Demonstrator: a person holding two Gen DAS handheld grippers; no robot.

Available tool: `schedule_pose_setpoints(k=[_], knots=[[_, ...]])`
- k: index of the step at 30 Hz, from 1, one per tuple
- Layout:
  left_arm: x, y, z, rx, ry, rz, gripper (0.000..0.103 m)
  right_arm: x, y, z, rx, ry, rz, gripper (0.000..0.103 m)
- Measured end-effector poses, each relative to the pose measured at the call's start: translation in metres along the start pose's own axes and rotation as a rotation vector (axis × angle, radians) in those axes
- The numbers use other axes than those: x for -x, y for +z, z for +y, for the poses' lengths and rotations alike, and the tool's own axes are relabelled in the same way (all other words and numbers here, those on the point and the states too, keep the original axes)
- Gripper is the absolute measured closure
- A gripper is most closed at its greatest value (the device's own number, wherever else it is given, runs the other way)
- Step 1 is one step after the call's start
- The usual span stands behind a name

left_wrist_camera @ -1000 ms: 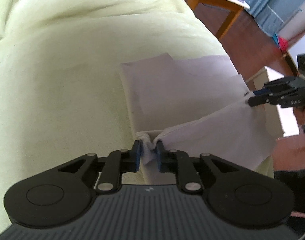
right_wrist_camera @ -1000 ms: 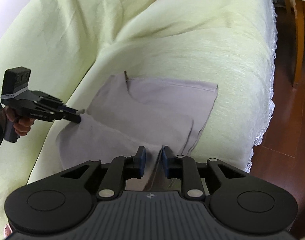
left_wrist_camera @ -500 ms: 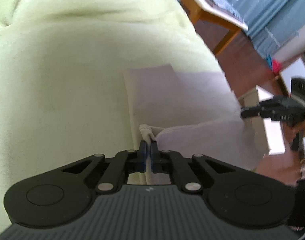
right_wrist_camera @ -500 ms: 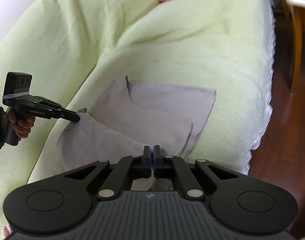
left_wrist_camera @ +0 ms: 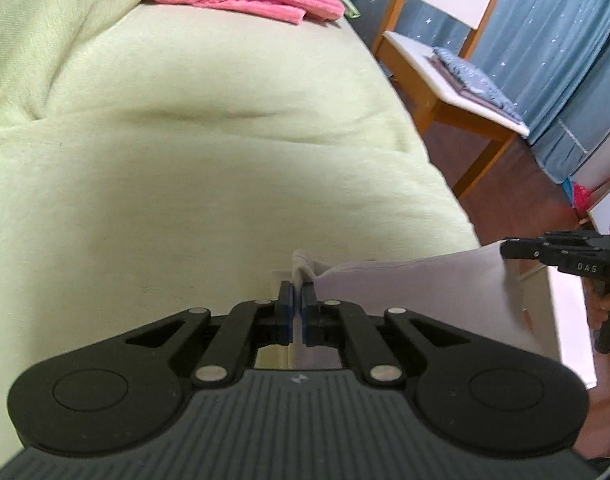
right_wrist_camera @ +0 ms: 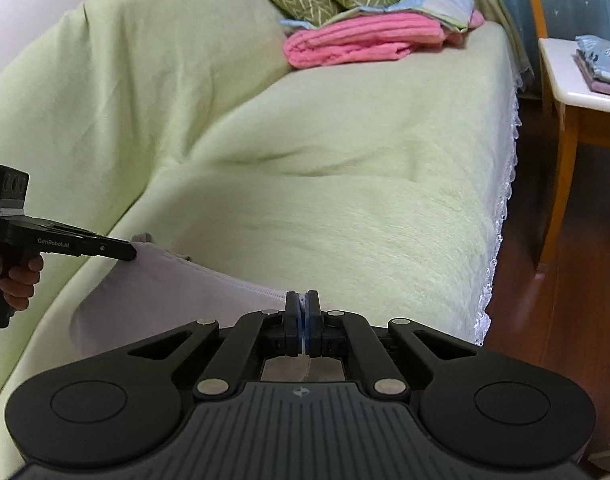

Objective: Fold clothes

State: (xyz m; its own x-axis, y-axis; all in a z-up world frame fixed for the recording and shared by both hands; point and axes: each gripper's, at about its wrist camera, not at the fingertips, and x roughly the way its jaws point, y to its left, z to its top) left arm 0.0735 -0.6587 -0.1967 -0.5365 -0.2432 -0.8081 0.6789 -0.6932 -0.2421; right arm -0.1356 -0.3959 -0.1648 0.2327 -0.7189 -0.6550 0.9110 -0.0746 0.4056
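Observation:
A pale lilac-grey garment (left_wrist_camera: 417,292) hangs stretched between my two grippers above the light green sofa cover (left_wrist_camera: 225,160). My left gripper (left_wrist_camera: 297,292) is shut on one bunched corner of it. At the right edge of the left wrist view, my right gripper (left_wrist_camera: 505,249) pinches the opposite corner. In the right wrist view the garment (right_wrist_camera: 165,292) runs from my right gripper (right_wrist_camera: 302,300), shut on its hem, leftward to my left gripper (right_wrist_camera: 131,255). Most of the cloth is hidden below the gripper bodies.
A folded pink towel (right_wrist_camera: 357,38) with patterned cloths lies at the far end of the sofa (right_wrist_camera: 345,184). A wooden chair (left_wrist_camera: 453,92) holding folded blue fabric stands on the brown floor to the right. A lace fringe (right_wrist_camera: 505,208) marks the sofa's front edge.
Both grippers closed on the garment's corners and lifted them off the sofa. The cameras tilted up, so the flat shirt dropped out of sight and the far end of the sofa appeared.

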Motion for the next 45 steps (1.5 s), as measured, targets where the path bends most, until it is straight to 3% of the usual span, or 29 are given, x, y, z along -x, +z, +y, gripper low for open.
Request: schedule_pose_setpoints(k=[4, 7, 9, 12, 15, 17, 19, 22, 23, 26, 28, 29, 30, 33, 35, 38, 41, 45], knots=[[-0.015, -0.002, 0.005, 0.024, 0.004, 0.014, 0.101, -0.017, -0.005, -0.009, -0.009, -0.033, 0.044, 0.102], [-0.021, -0.005, 0.007, 0.016, 0.028, 0.031, 0.093, -0.026, -0.01, -0.01, -0.035, -0.062, 0.081, 0.099], [-0.018, -0.007, 0.01, 0.032, 0.044, 0.032, 0.085, -0.025, -0.011, -0.01, -0.052, -0.102, 0.079, 0.08], [0.007, -0.012, 0.017, 0.083, 0.065, 0.01, 0.084, -0.008, -0.01, -0.007, -0.079, -0.187, 0.047, 0.061], [0.042, -0.029, 0.018, 0.148, 0.07, 0.003, 0.084, 0.025, -0.018, 0.007, -0.083, -0.201, 0.024, 0.061], [0.066, -0.044, 0.008, 0.155, 0.066, 0.005, 0.084, 0.045, -0.03, 0.029, -0.04, -0.168, 0.033, 0.063], [0.08, -0.055, -0.008, 0.13, 0.036, 0.0, 0.084, 0.052, -0.044, 0.057, 0.041, -0.103, 0.062, 0.071], [0.075, -0.074, -0.035, 0.021, 0.017, 0.031, 0.084, 0.039, -0.065, 0.083, 0.084, -0.029, 0.129, 0.08], [0.067, -0.08, -0.042, -0.018, 0.026, 0.05, 0.084, 0.031, -0.071, 0.086, 0.084, -0.035, 0.151, 0.081], [0.037, -0.097, -0.042, -0.061, 0.1, 0.129, 0.083, 0.016, -0.078, 0.077, 0.084, -0.117, 0.253, 0.103], [0.046, -0.096, -0.042, -0.041, 0.116, 0.113, 0.083, 0.02, -0.072, 0.068, 0.048, -0.143, 0.286, 0.098], [0.051, -0.093, -0.044, -0.039, 0.149, 0.107, 0.087, 0.026, -0.064, 0.063, 0.035, -0.145, 0.28, 0.088], [0.06, -0.091, -0.048, -0.046, 0.172, 0.086, 0.088, 0.032, -0.055, 0.06, 0.024, -0.144, 0.273, 0.088], [0.077, -0.073, -0.067, -0.09, 0.233, 0.024, 0.087, 0.031, -0.018, 0.054, 0.025, -0.077, 0.257, 0.088], [0.073, -0.062, -0.082, -0.132, 0.251, -0.009, 0.085, 0.012, 0.014, 0.05, 0.007, 0.042, 0.265, 0.088], [0.043, -0.053, -0.094, -0.134, 0.259, 0.005, 0.085, -0.038, 0.065, 0.042, -0.056, 0.273, 0.287, 0.088], [0.013, -0.048, -0.099, -0.108, 0.302, 0.029, 0.085, -0.086, 0.106, 0.038, -0.024, 0.435, 0.358, 0.083], [0.002, -0.043, -0.092, -0.048, 0.38, 0.031, 0.085, -0.141, 0.139, 0.038, 0.025, 0.606, 0.483, 0.083]])
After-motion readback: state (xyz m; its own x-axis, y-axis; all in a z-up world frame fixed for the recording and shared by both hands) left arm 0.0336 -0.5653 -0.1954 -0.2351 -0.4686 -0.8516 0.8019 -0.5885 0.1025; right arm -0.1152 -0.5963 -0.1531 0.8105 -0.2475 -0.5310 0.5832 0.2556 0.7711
